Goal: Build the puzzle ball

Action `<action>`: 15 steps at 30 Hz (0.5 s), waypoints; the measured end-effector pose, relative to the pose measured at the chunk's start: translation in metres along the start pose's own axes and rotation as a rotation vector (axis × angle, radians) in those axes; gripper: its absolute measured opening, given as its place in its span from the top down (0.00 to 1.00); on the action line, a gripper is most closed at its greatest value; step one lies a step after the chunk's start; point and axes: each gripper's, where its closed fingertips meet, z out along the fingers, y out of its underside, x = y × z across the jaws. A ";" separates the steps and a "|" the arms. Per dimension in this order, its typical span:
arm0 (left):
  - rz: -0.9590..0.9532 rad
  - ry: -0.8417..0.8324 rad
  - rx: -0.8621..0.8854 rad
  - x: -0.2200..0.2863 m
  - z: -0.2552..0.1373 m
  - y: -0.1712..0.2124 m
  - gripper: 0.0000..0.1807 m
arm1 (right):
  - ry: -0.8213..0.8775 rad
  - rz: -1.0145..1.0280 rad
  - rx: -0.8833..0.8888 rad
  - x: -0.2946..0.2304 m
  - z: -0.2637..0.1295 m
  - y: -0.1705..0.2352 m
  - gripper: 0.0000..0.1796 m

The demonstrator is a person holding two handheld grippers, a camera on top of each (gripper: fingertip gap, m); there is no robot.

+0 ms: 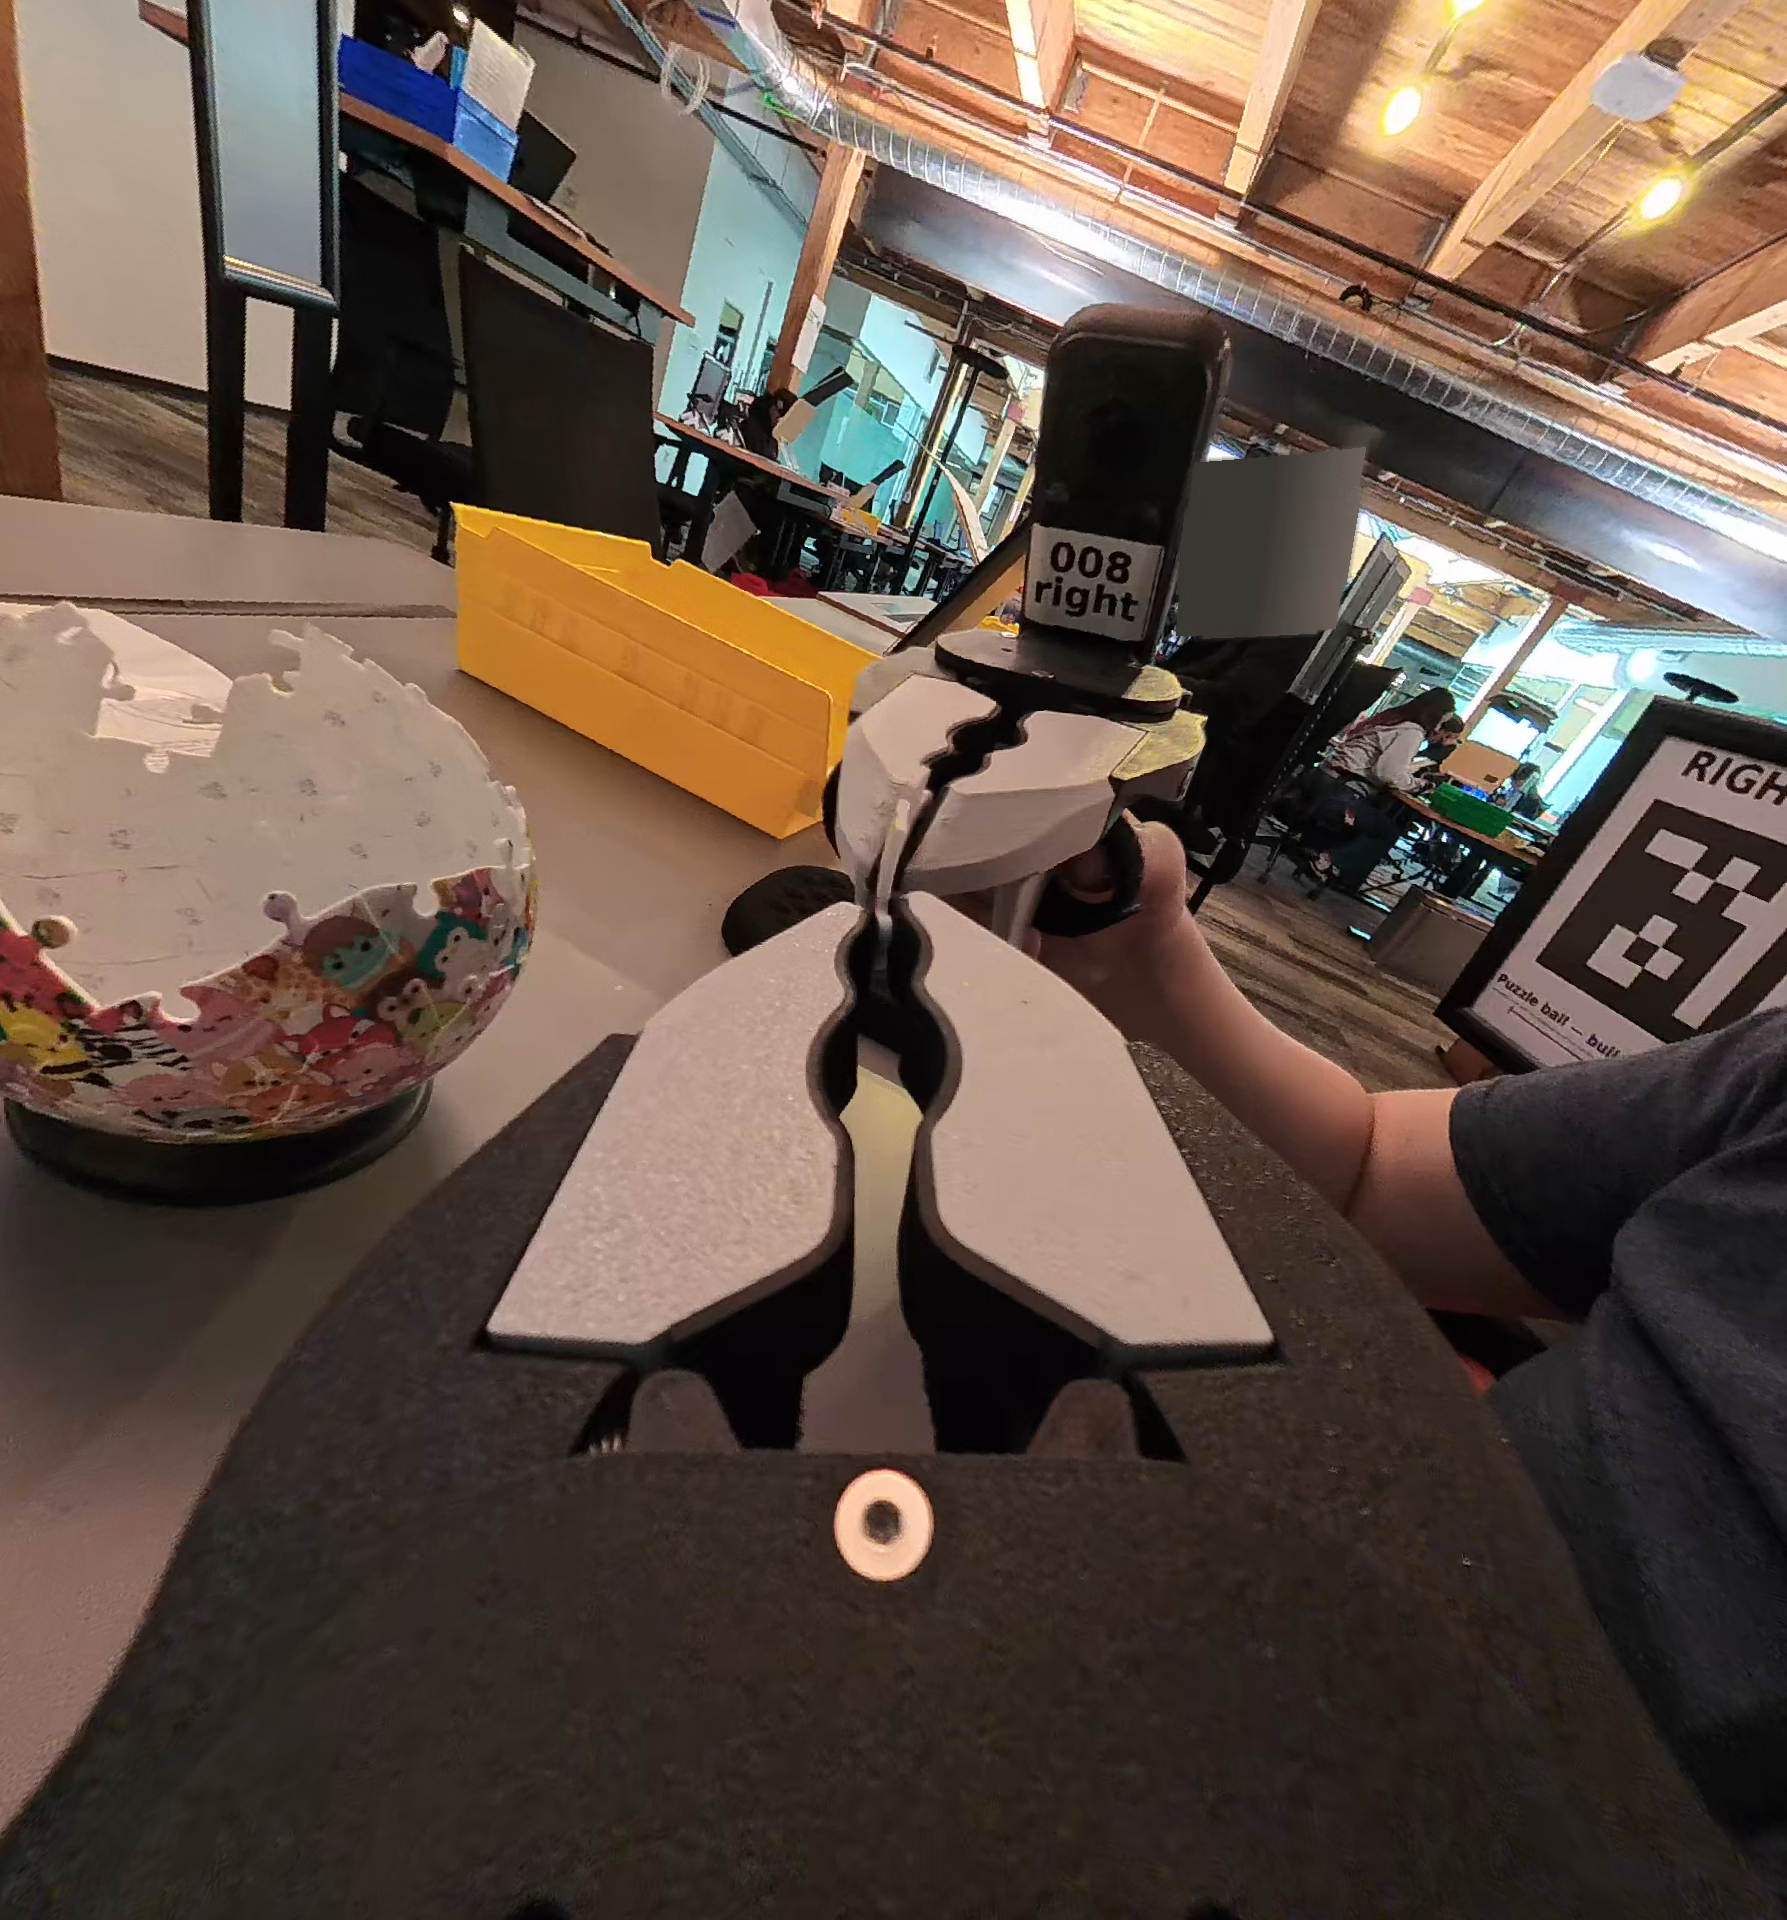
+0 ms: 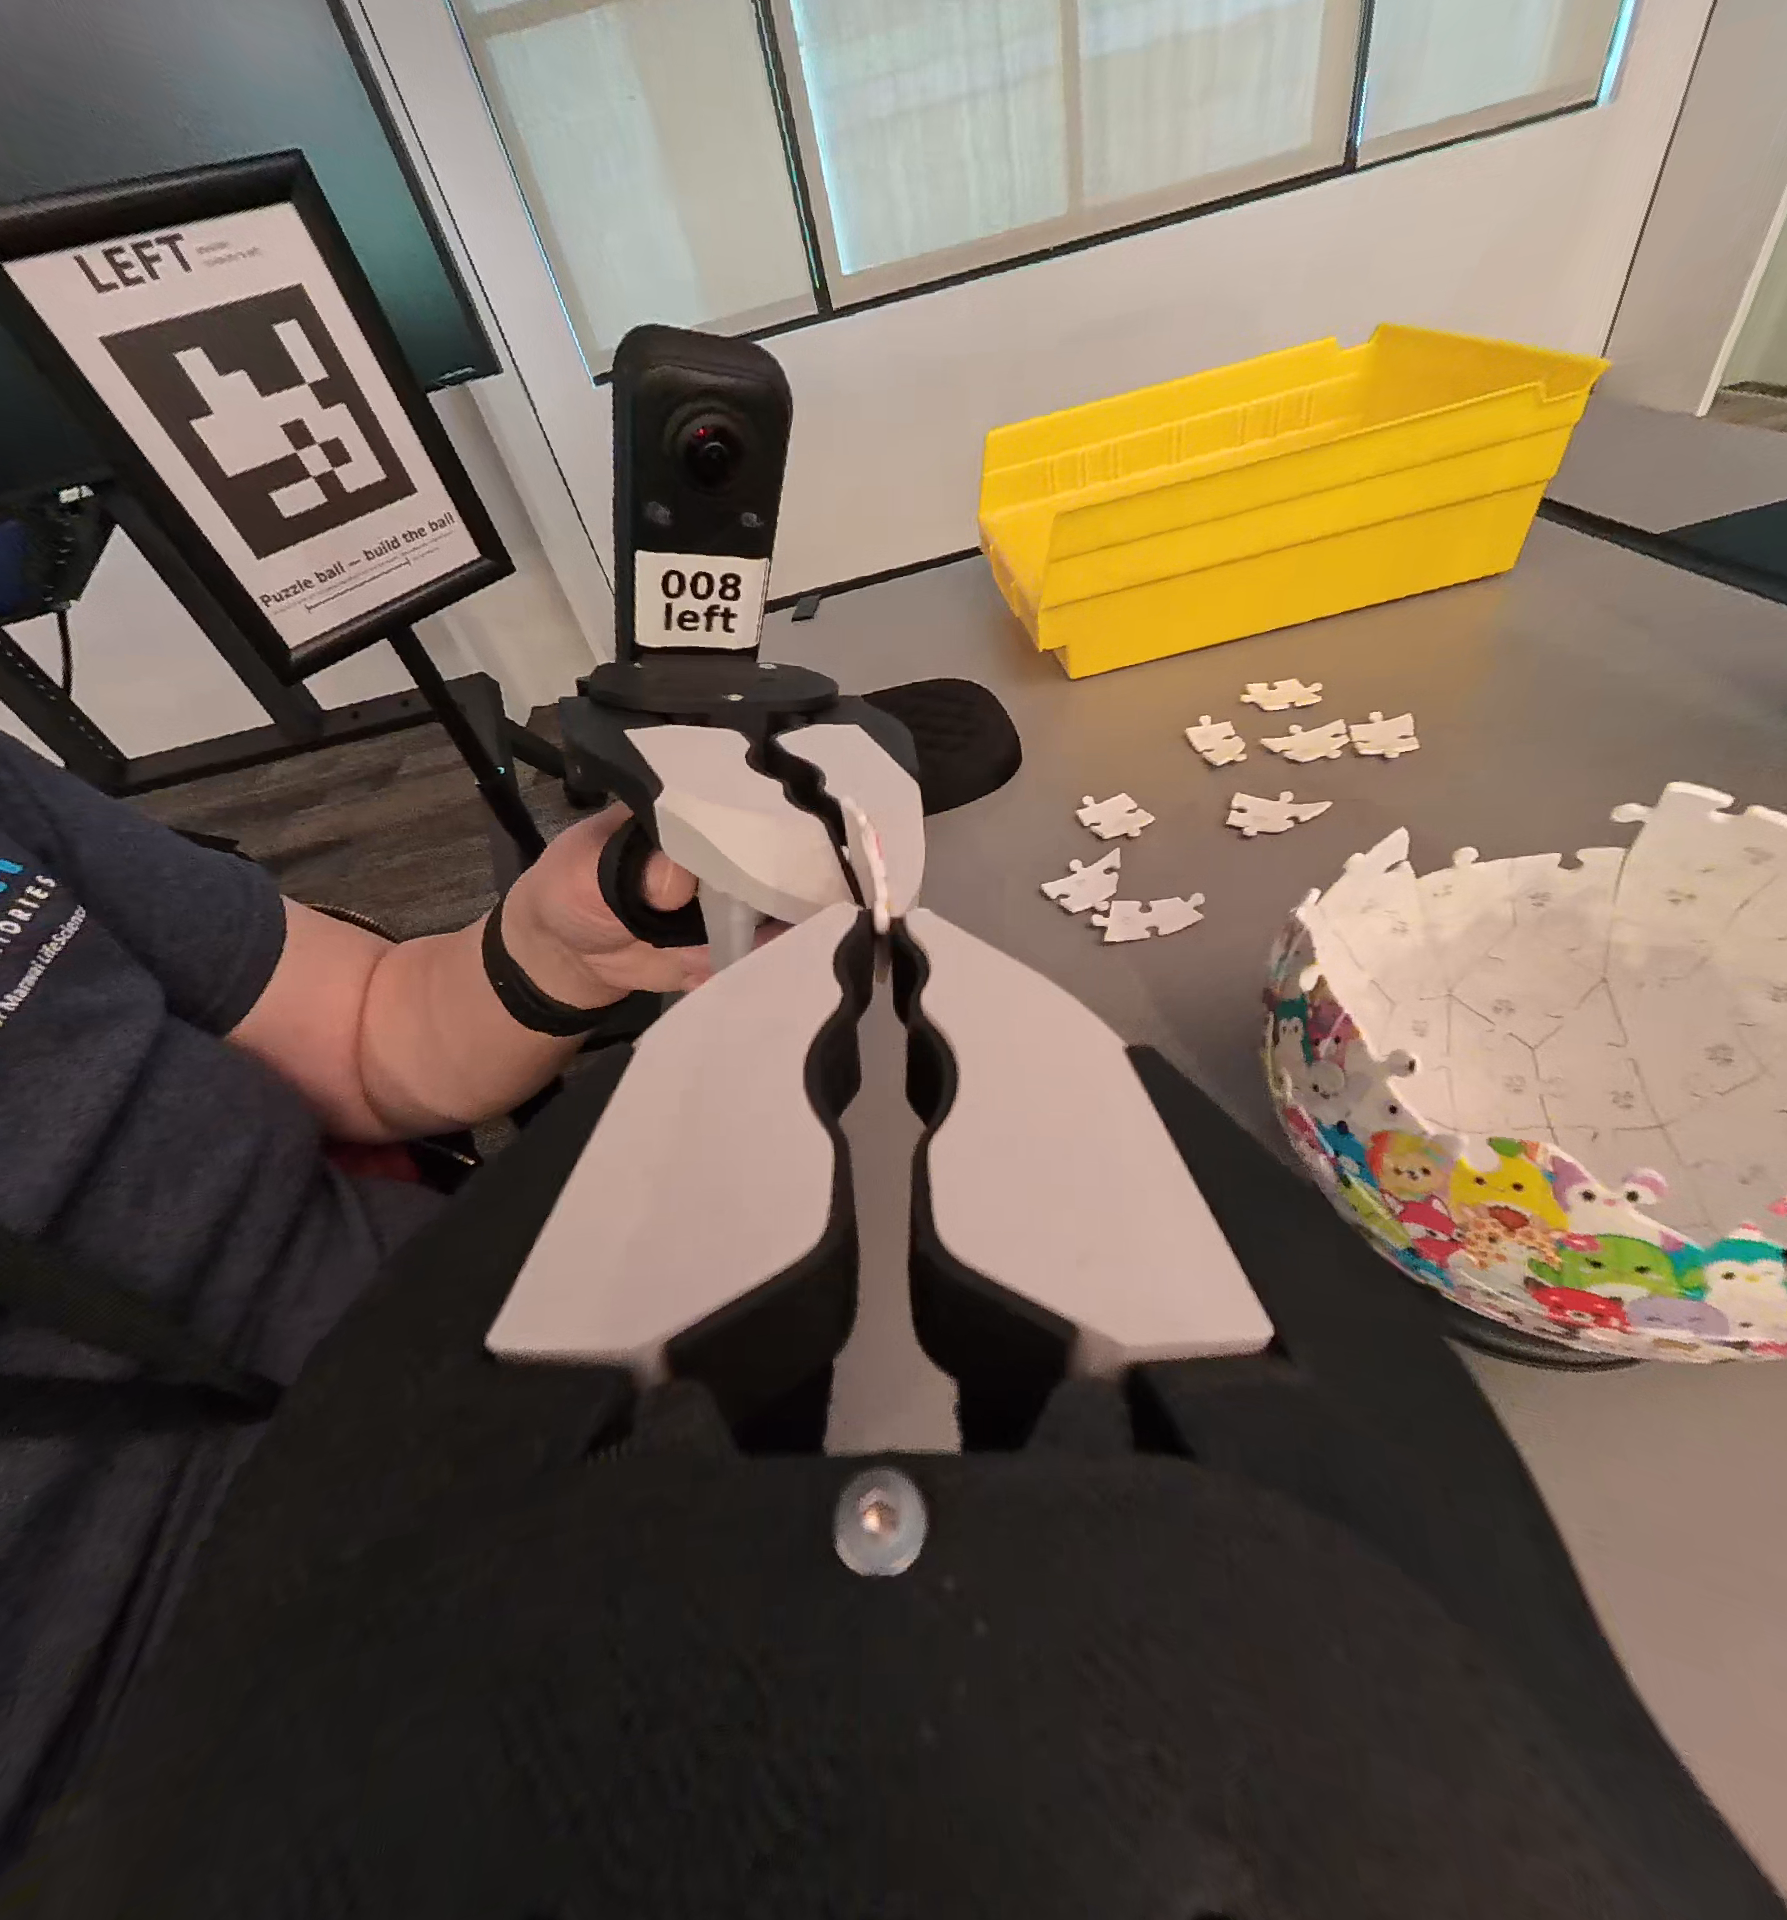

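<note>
White plastic puzzle piece (image 1: pixel 891 868), thin, light and stiff, sits pinched edge-on between my left gripper (image 1: pixel 884 940) and right gripper (image 2: pixel 884 935), both clamped tip to tip, near the fragile half-built puzzle ball (image 2: pixel 1585 1091) on the grey table (image 2: pixel 1647 644).

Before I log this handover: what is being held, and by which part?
One puzzle piece, pinched edge-on between both grippers: the left gripper holds one end, the right gripper the opposite end.
</note>
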 end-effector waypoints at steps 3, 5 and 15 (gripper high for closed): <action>-0.010 0.010 -0.004 -0.001 0.000 0.003 0.99 | -0.006 0.021 -0.009 0.000 0.000 0.003 0.98; -0.012 -0.003 -0.014 -0.004 0.000 0.005 0.94 | 0.019 0.026 -0.009 0.004 -0.002 0.003 0.98; 0.245 -0.205 -0.203 -0.050 -0.044 -0.024 0.77 | 0.395 -0.161 -0.351 0.085 -0.053 -0.043 0.98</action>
